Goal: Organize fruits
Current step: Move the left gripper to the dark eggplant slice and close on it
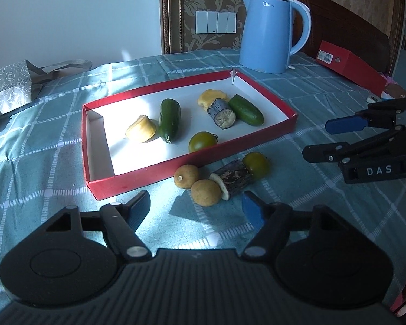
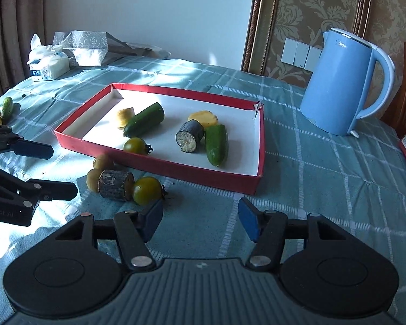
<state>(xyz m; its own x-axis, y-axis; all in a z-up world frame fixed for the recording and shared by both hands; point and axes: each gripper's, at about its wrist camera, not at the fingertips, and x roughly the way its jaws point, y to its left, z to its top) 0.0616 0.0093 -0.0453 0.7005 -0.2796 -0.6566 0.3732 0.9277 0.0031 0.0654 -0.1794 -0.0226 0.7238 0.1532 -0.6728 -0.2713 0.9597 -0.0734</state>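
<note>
Your fingers gape empty, fruit ahead on the checked teal cloth.
Left gripper (image 1: 196, 208) faces two round tan fruits (image 1: 196, 184); right gripper (image 2: 200, 219) nears one green tomato (image 2: 146, 190) (another sits inside the shallow red cardboard tray (image 2: 159, 163)).

Left gripper (image 1: 196, 207) tilted downward, jaws apart, nothing between pads; right gripper (image 2: 200, 220) likewise tilted downward, jaws apart, empty; grippers side by side.

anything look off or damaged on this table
The red tray has a torn far corner, its flap sticking up. Four pieces lie outside against its near wall: two round yellow fruits, a dark cut chunk and a green tomato.
</note>
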